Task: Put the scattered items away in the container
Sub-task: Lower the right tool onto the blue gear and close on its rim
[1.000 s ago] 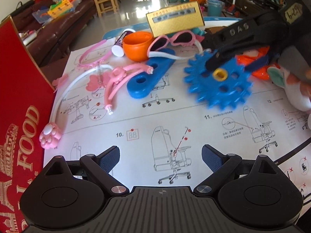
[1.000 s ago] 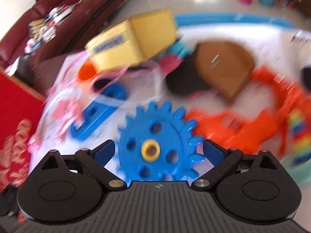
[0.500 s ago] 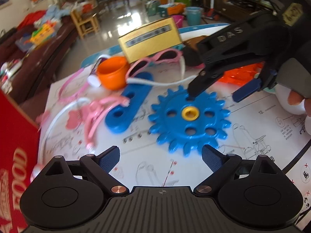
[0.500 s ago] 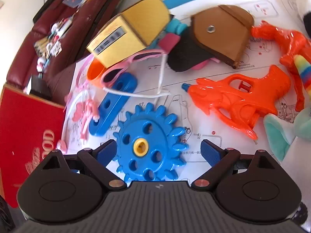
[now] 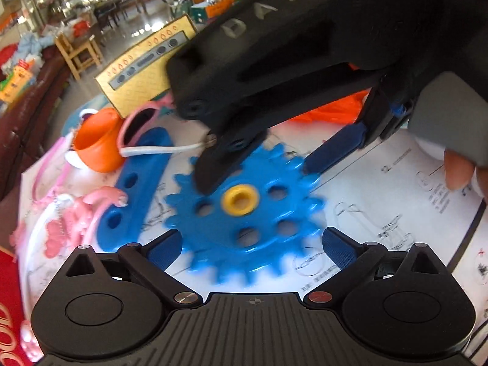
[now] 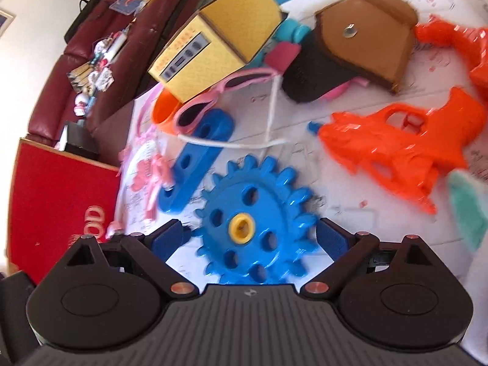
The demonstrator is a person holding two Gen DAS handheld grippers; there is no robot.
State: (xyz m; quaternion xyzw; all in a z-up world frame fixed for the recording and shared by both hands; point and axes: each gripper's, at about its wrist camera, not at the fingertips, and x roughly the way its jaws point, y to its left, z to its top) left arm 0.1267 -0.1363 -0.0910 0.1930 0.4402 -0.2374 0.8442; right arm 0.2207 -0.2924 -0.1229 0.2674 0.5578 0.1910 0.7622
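Observation:
A blue toothed gear (image 5: 244, 213) with a yellow hub lies flat on a printed instruction sheet (image 5: 396, 213). My left gripper (image 5: 251, 247) stands at the gear's near edge; its jaws are opening and the gear lies between the fingers, pads not pressing. My right gripper (image 5: 265, 170) reaches in from the upper right, one black finger over the gear's top, the blue pad (image 5: 335, 149) at its right rim. In the right wrist view the gear (image 6: 256, 225) sits between my right gripper's (image 6: 250, 238) wide fingers. The red FOOD box (image 6: 55, 195) stands at the left.
Close left of the gear lie a blue perforated bar (image 6: 198, 164), pink sunglasses (image 6: 213, 103), an orange cup (image 5: 97, 146) and a pink headband (image 5: 67, 222). Behind are a yellow carton (image 6: 219, 42) and a brown pouch (image 6: 366, 36). An orange water gun (image 6: 402, 149) lies to the right.
My left gripper has moved in and down until the gear lies between its fingers. The right gripper has sunk a little and rolled over the gear.

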